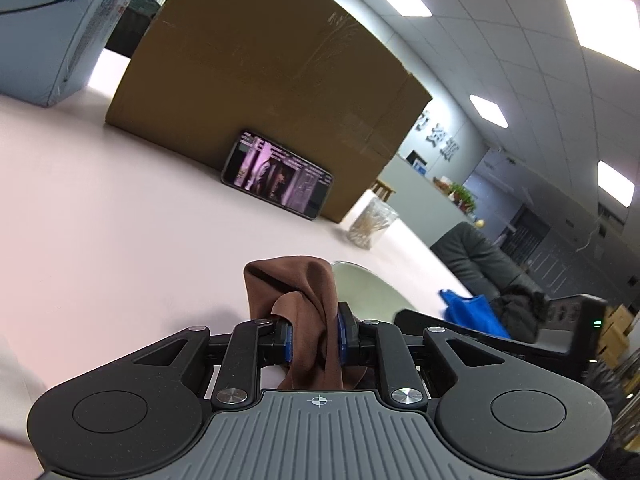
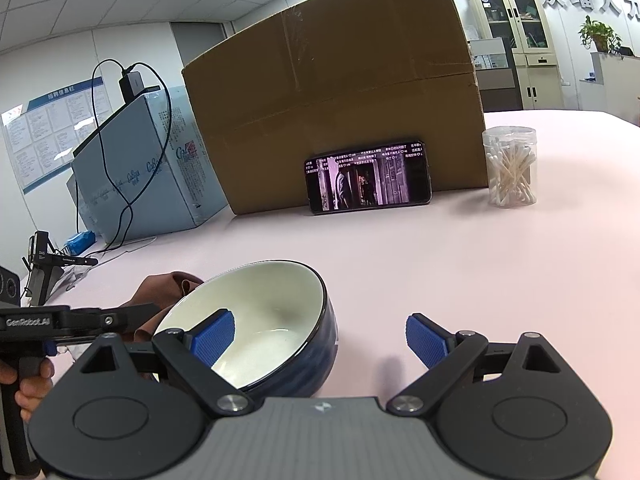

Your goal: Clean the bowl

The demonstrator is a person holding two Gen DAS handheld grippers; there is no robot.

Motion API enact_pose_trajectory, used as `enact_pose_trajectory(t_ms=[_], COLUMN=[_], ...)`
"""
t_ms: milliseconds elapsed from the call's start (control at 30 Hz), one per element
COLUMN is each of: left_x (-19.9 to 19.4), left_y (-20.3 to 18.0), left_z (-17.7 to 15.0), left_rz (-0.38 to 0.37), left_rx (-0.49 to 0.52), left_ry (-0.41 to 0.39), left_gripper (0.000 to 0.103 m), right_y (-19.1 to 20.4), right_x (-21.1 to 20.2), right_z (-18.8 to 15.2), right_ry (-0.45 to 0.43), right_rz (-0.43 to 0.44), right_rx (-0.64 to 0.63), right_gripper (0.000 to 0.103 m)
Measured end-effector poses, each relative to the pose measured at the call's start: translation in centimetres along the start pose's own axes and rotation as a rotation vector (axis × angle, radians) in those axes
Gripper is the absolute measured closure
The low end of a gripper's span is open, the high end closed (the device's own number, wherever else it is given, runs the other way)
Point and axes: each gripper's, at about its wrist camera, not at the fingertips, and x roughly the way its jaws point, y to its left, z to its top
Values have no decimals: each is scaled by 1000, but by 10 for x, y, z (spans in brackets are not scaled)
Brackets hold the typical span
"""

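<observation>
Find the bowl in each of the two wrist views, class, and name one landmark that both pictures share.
Left wrist view: only a pale sliver of the bowl shows, low and right of centre, behind the brown cloth clamped in the left gripper.
Right wrist view: the bowl is in the lower middle, tilted, white inside and dark blue outside; the open right gripper has one finger over its rim.
Shared landmark: the phone leaning on the cardboard box.

We see only a sliver of the bowl [image 1: 360,280] past the brown cloth [image 1: 308,300] in the left wrist view. In the right wrist view the bowl's [image 2: 280,320] rim hides most of that cloth [image 2: 168,284], and the phone's [image 2: 368,178] text is too small to read.
</observation>
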Motion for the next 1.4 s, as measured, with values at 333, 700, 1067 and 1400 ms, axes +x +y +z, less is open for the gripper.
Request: enact_pose_trajectory(t_ms=[333,700,1067,1400], left_x=[3,10,21,15], left_y=[-21,-32,-69,-52], left_z=[-14,-19,-34,-26], left_rz=[-56,31,36,123], left_rx=[55,140,356,305], left_ry=[69,110,197,167], left_gripper=[86,85,85,85], right_y=[1,3,4,5], right_x=[-1,-2,-3,-3], right_z=[-1,-3,-3,-4], right_ry=[5,2,4,5], right_rz=[10,13,24,33], right_rx=[-4,-12,-20,-28], right_gripper=[8,8,8,8])
